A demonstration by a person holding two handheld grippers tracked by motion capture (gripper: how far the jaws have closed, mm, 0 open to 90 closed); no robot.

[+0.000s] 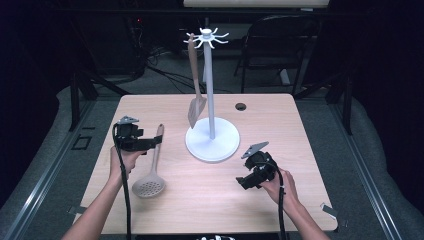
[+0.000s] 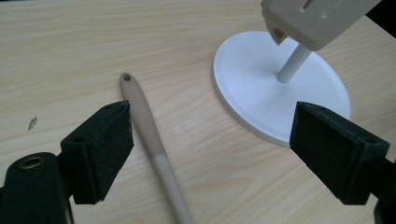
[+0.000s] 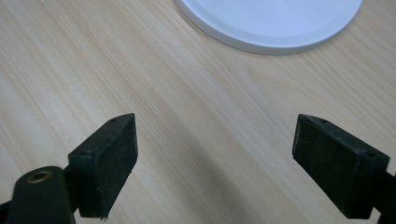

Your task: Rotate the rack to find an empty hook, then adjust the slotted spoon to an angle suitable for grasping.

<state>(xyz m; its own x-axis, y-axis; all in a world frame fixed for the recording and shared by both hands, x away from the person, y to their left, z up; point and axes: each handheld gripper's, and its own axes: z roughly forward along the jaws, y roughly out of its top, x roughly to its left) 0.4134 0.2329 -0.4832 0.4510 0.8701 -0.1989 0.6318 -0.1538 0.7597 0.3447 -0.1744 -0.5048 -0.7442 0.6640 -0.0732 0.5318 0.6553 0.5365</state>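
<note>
A grey-brown skimmer (image 1: pixel 150 186) lies on the table's left half, its round holed head toward me and its handle (image 2: pixel 148 135) pointing away. My left gripper (image 1: pixel 154 142) hovers over the upper handle, open; in the left gripper view the handle runs between the jaws (image 2: pixel 210 135), close to the left pad (image 2: pixel 108 144). A white stand (image 1: pixel 210 75) with hooks on top rises from a round base (image 1: pixel 212 145) at mid-table. A brown spatula (image 1: pixel 196 100) hangs from one hook. My right gripper (image 1: pixel 247 180) is open over bare wood (image 3: pixel 215 130), right of the base.
The wooden table (image 1: pixel 280 125) has a small dark cable hole (image 1: pixel 241 106) behind the stand. A dark folding chair (image 1: pixel 280 45) and cables stand on the floor beyond the far edge. The spatula's blade (image 2: pixel 313 18) hangs just above the base (image 2: pixel 261 93).
</note>
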